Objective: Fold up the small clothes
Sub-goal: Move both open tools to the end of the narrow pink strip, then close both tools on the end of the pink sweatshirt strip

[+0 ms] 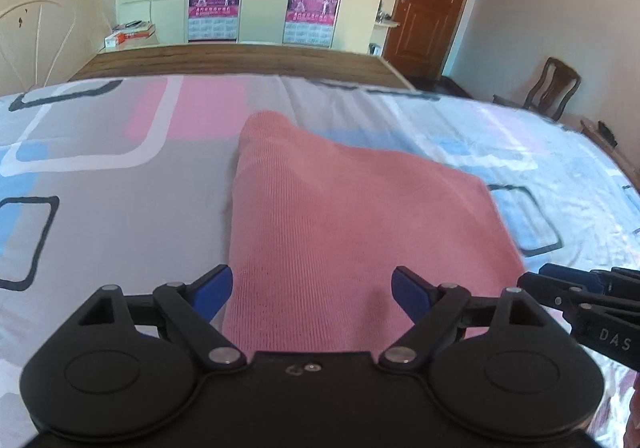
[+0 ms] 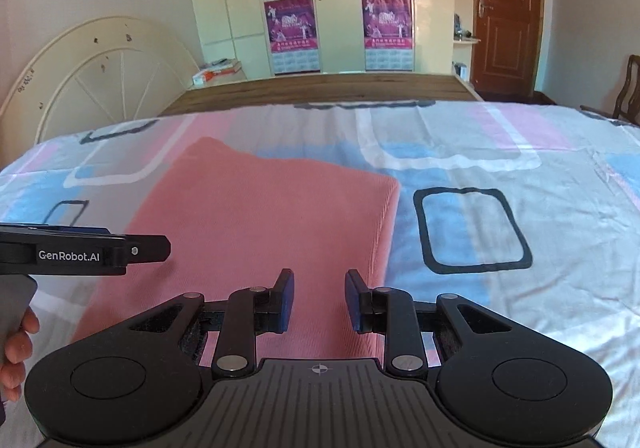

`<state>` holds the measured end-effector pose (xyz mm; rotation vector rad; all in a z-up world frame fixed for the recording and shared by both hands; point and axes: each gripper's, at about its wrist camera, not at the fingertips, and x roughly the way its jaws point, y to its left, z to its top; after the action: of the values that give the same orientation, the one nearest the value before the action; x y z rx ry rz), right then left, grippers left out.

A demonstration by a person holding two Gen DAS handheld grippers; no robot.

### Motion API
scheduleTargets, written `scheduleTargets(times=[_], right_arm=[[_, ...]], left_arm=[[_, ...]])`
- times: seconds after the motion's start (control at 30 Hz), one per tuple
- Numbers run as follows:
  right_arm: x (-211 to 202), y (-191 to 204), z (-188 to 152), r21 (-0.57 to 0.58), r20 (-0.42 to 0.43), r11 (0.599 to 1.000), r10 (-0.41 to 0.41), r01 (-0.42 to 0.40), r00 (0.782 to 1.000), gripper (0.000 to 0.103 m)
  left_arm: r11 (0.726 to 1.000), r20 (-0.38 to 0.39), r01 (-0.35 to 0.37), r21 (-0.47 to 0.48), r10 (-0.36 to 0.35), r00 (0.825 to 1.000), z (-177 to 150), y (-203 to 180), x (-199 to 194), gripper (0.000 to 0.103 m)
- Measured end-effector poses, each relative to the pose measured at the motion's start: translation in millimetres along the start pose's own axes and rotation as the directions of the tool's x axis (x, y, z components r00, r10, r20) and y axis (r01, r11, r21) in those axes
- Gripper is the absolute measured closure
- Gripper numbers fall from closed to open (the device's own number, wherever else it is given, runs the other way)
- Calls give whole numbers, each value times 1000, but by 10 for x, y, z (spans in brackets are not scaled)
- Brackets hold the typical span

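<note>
Pink knit garment (image 1: 352,215) lies folded on the patterned bed (image 1: 100,175), just ahead of the left hand-held gripper (image 1: 312,288), jaws wide and empty. Right wrist view: the right hand-held gripper (image 2: 319,300), narrow and holding nothing, hovers over the cloth's right edge; likely between folds, needing a fresh grip.

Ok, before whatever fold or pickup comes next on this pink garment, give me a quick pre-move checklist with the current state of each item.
1. Left claw empty, jaws wide: ok.
2. Right claw empty, narrow gap, pads pressing on nothing: ok.
3. Pink garment lying flat on the bedsheet: ok.
4. Garment edges squared: not ok, the far edge slants and one far corner bulges.
5. Nothing resting on the garment: ok.
6. Near hem visible: cannot tell, the claws hide it.
</note>
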<state>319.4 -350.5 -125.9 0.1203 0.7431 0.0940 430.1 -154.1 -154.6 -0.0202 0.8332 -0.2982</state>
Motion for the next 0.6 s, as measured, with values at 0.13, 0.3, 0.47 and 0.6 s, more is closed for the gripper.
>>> scheduleTargets(times=[0.13,0.3,0.47,0.6], right_arm=[[256,-115,-84,8,-74,1000,-21,22,997,75],[189,-205,-57,17,-51,1000,5,-4,999,75],[192,-408,18,99,-61,993,66,-60,996,41],[309,-590,39,203,-77,974,115,-98,990,41]], left_arm=[[1000,-37,-2,-7,1,999,-63,61,152,13],[998,-61,36,-46,-39,997,-33,177,160,9],[993,-97,73,-89,-82,992,17,291,192,6],[988,-119,106,-108,-119,986,31,372,293,2]])
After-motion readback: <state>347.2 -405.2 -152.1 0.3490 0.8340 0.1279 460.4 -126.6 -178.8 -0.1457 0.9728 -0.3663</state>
